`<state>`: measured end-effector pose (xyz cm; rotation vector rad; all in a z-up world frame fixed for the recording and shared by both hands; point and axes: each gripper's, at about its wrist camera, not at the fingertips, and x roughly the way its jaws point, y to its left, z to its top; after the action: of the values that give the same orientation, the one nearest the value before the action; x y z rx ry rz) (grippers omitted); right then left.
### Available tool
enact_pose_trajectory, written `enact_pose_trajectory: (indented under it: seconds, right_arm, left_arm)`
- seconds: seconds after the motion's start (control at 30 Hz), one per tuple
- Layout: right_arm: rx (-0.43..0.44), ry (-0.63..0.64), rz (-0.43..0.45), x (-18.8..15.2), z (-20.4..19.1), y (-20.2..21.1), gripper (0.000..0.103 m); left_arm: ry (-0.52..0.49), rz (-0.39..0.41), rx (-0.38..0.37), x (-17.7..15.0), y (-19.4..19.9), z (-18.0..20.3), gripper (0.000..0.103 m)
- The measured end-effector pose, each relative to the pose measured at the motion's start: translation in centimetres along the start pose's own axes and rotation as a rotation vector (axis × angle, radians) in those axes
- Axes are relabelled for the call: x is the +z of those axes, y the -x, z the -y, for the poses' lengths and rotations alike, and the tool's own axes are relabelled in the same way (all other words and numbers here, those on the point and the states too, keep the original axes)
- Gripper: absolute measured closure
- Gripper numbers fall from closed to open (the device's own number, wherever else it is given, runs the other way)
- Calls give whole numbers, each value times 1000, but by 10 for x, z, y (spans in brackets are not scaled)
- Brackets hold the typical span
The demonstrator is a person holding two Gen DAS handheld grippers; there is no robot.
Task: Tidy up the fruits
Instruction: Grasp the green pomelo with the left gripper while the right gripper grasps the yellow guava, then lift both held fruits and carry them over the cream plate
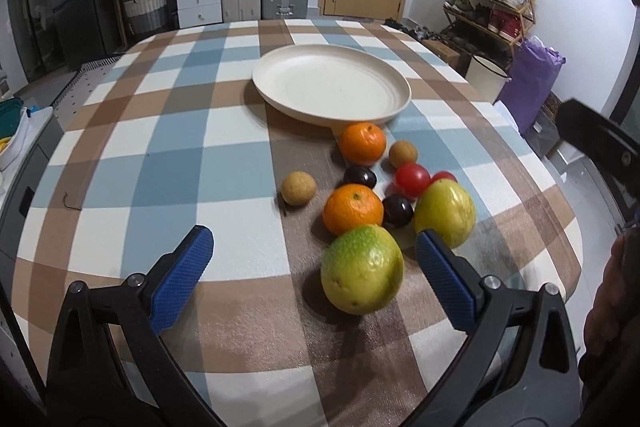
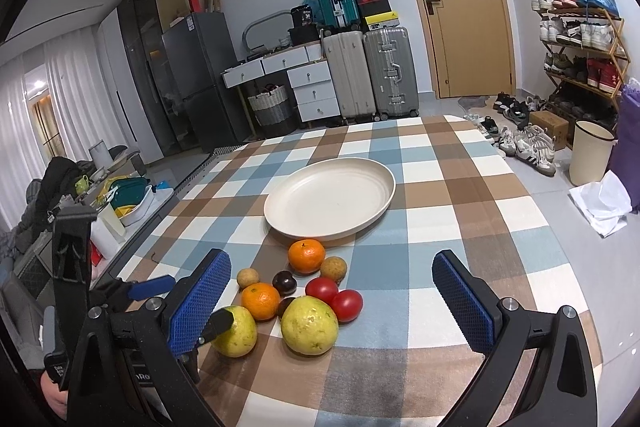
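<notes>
Left wrist view: left gripper (image 1: 314, 247) gaping wide, empty, near green-yellow fruit (image 1: 362, 269); right gripper (image 2: 332, 279) likewise wide, empty; risk of nudging round fruit, rolling away from plate (image 1: 280, 95).

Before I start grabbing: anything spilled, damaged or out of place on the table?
Nothing stands out. The plate sits flat and bare on the checked cloth, and all the fruit lies loose just in front of it, intact, including the nearest green-yellow fruit. Both the left gripper and the right gripper are open.
</notes>
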<state>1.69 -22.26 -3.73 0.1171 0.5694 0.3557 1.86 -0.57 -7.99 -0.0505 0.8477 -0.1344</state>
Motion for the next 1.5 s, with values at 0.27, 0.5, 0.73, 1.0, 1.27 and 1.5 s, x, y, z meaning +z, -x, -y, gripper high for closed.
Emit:
enact_pose_trajectory:
  seconds: [0.27,0.5,0.73,1.0,1.27,1.5]
  right_arm:
    - [0,0,0,0,0,0,0]
    - [0,-2,-4,-1,0,-1,0]
    - [-3,-16,-23,-7,6,-6,0]
    - [2,-47,-71,-13,15,-14,0]
    - [13,-73,-135,-24,20,-25,0]
    - [39,-79,-179,-34,16,-38,0]
  left_arm:
    - [-8,-50,-44,-6,-13,5,7]
    - [-1,-110,-102,-12,-29,6,34]
    - [-21,-114,-203,-15,-33,12,58]
    - [3,-120,-231,-18,-27,8,58]
    - [15,-104,-232,-21,-15,-3,58]
    - [22,-87,-226,-21,-6,-9,58]
